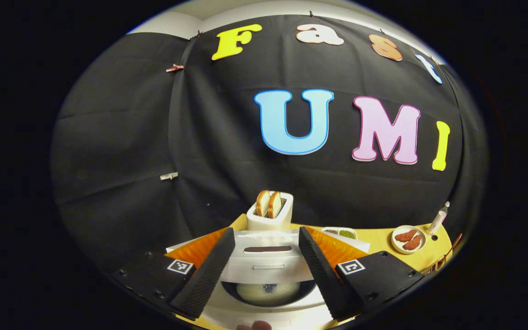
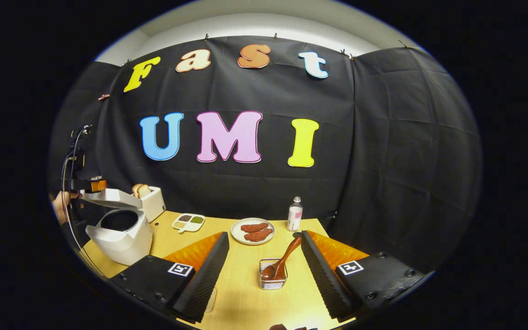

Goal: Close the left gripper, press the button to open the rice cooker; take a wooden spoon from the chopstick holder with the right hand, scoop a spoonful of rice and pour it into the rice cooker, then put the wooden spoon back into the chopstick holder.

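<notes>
left gripper view / left gripper [image 1: 266, 270]: fingers spread wide apart, gripping nothing, hanging over the rice cooker.
left gripper view / rice cooker [image 1: 268, 314]: white, lid [image 1: 267, 261] up and tilted back, shiny inner pot [image 1: 268, 291] showing between the two fingers, just below the tips.
left gripper view / behind cooker: white toaster [image 1: 271, 213] with two bread slices standing in it.
left gripper view / right side of table [image 1: 374, 240]: divided dish [image 1: 339, 233] of grains, plate [image 1: 408, 239] with reddish meat pieces, small bottle [image 1: 438, 219] at the far edge.
right gripper view / right gripper [image 2: 264, 270]: fingers apart, nothing between the pads, above the yellow table.
right gripper view / chopstick holder [image 2: 273, 275]: wire basket, sits between the fingers, nearer the right one, apart from both.
right gripper view / wooden spoon [image 2: 284, 261]: bowl down in the holder, handle leaning up toward the right finger, looks close to touching it, can't tell.
right gripper view / cooker seen from the side: far left, well apart from the right gripper, lid raised; a hand [image 2: 60, 204] with the other gripper and its cables above it.
right gripper view / middle of table: grain dish, meat plate and bottle beyond the holder; toaster behind the cooker.
</notes>
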Tool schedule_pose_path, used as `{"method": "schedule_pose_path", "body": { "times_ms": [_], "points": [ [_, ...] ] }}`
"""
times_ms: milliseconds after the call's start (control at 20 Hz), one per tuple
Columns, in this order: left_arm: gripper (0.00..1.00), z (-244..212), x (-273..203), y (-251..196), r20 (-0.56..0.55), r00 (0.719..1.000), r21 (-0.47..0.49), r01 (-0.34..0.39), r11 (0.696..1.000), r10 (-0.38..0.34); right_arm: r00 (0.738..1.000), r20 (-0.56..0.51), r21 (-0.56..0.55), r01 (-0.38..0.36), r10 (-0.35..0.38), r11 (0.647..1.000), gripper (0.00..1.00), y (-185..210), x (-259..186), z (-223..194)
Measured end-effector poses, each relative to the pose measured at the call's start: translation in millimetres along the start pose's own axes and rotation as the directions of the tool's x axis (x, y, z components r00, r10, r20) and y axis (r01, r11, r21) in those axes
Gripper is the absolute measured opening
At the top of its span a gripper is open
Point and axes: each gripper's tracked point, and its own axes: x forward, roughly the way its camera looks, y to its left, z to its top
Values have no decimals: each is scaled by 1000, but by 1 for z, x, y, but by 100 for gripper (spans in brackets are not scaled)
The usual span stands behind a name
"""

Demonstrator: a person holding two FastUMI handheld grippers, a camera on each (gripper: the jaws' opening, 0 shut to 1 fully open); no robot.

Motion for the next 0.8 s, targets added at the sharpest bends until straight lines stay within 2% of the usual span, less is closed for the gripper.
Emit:
{"method": "schedule_pose_path", "body": {
  "times_ms": [200, 800],
  "points": [
    [99, -33, -8, -1, -31, 999, -9, -9, 1000, 9, 1000, -6, 9, -7, 7, 1000, 98, -7, -13, -5],
    [100, -97, -17, -6, -128, 992, 1, -17, 1000, 18, 998, -48, 18, -27, 27, 999, 98, -10, -34, -30]
  ]
}}
